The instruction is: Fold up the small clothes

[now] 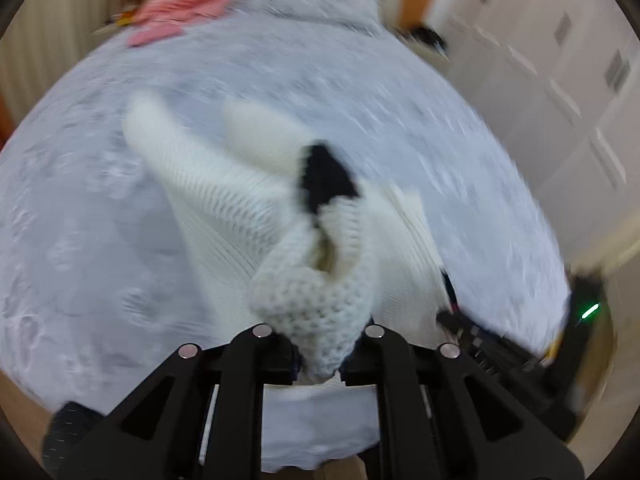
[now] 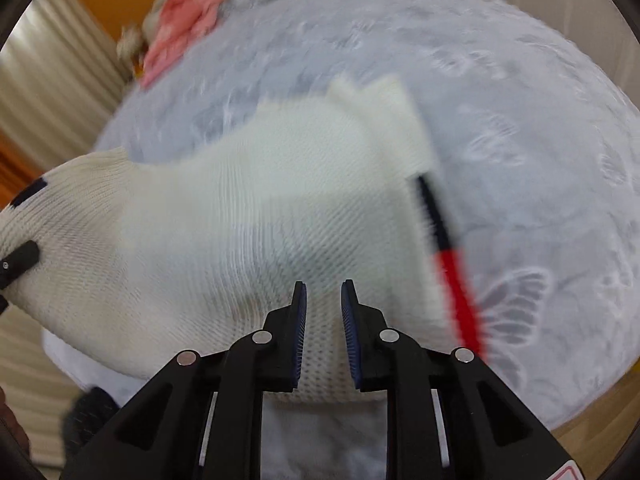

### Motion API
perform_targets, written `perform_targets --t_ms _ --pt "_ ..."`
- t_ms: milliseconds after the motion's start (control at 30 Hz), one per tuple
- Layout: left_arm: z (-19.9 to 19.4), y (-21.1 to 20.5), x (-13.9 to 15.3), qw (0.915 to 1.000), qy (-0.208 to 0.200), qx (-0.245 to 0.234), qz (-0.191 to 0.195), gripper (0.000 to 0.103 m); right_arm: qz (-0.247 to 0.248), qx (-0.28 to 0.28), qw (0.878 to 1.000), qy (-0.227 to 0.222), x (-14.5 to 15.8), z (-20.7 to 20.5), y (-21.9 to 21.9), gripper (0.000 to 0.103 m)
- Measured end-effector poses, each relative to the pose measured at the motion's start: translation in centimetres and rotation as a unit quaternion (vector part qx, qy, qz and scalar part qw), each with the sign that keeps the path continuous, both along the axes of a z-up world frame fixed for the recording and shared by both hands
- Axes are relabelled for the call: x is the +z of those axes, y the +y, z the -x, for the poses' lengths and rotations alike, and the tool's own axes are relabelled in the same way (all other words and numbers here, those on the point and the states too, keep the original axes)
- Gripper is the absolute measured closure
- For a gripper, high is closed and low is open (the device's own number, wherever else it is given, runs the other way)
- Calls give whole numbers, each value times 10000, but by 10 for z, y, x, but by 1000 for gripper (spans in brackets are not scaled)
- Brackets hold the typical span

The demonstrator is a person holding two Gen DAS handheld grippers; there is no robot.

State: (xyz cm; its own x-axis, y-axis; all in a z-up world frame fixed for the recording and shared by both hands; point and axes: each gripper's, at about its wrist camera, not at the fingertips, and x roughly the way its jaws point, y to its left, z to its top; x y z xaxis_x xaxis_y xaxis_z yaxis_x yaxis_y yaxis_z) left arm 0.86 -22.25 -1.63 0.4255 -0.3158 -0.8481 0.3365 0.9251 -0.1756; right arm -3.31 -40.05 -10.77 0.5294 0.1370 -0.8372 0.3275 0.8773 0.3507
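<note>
The left gripper pinches a bunched fold of the white knit sweater, which drapes over the pale grey bedspread. A pink garment lies at the far edge, blurred.

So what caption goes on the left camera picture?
Left tool pinching a bunched white knit sweater over the grey bedspread.

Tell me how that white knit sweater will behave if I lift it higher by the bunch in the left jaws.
Probably floppy: the white knit sweater sags and twists from the left gripper, where a bunch is pinched. Likely light, since one pinch carries it. The open right gripper hovers over its body; expect the sleeves to trail on the bedspread.
</note>
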Motion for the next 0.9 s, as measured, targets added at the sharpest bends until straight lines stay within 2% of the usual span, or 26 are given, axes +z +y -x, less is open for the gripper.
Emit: perform_targets --t_ms 33,67,100,133,200,233,267,367,433,467,567,633,700,733,767,800,833,900 --pt "5 -20 -22 9996 157 -140 -165 81 -3 -95 9999 -82 7 7 -10 79" --pt "10 -32 -39 9989 285 -237 -276 76 32 -141 9998 -114 11 13 -19 73" --pt "20 -41 -57 9977 483 -299 -380 76 81 -151 9998 -118 11 16 -24 70" --pt "27 -41 -63 9971 599 -350 -305 75 225 -160 9996 -66 11 21 -31 70" --pt "44 -34 -63 9972 624 -414 -44 59 383 -155 9991 81 11 26 -39 69" --pt "55 -26 -58 9982 486 -333 -55 44 323 -125 9994 40 15 31 -44 69" --pt "64 -16 -52 9990 354 -276 -28 37 234 -83 9997 -29 18 33 -47 69" --pt "79 8 -38 9996 149 -221 61 29 -192 253 9993 -196 29 23 -43 57" --pt "77 27 -29 9999 160 -35 47 28 -490 596 9966 -301 33 2 -30 50" --pt "75 33 -27 9998 168 21 51 28 -525 756 9952 -330 35 -9 -21 48" --pt "65 51 -23 9995 95 276 -86 28 -462 1279 9903 -299 28 -50 9 32" --pt "62 64 -24 9990 130 413 -85 28 -536 1428 9883 2 7 -74 24 32" --pt "59 77 -25 9983 183 543 -37 28 -566 1429 9869 493 -18 -90 35 32" --pt "57 83 -26 9980 200 607 -26 28 -462 1410 9869 632 -27 -94 42 35" --pt "56 87 -26 9976 207 658 -22 28 -397 1382 9872 693 -27 -95 48 58" --pt "55 92 -26 9972 214 710 8 28 -601 1379 9863 673 -20 -95 51 85" --pt "53 96 -26 9970 233 738 39 28 -835 1322 9864 503 -7 -93 50 86" --pt "50 102 -27 9965 275 780 102 28 -988 1345 9859 -136 35 -83 48 90"
